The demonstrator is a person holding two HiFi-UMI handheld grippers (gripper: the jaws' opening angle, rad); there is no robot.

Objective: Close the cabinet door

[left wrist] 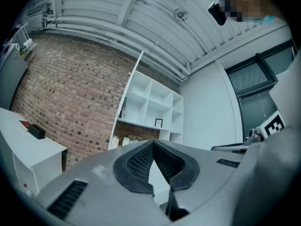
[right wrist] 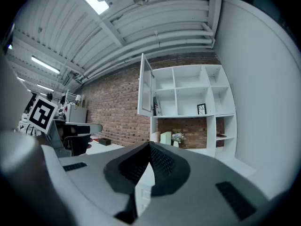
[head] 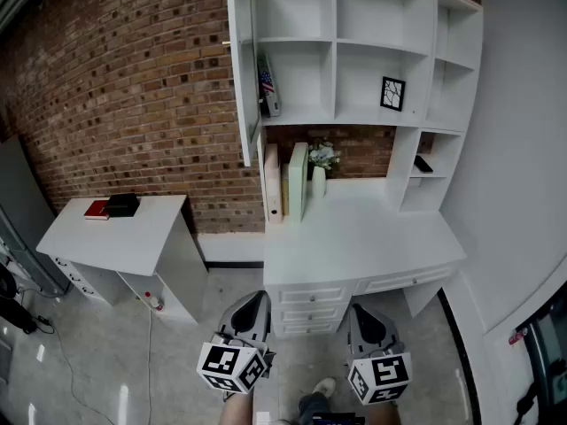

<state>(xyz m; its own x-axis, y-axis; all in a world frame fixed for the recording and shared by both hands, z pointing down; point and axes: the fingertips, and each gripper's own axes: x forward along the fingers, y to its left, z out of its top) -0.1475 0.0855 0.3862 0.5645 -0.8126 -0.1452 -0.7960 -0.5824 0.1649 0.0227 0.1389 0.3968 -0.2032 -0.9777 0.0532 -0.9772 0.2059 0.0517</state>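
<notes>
Plainly, nothing of the task is done yet. The door (head: 239, 60) stands wide open and edge-on, high above and well ahead of the left claw (head: 251, 308), at the left side of the cabinet (head: 354, 47). Both claws hang low on the near side of the table (head: 381, 237), well apart from the door. The left claw is clenched, tips together with nothing between them. The right claw (head: 368, 315), just to its right, is likewise clenched and empty. Everything is left, I judge: raise a claw to the door, then push its free edge rightward until it lies flush against the cabinet.
</notes>
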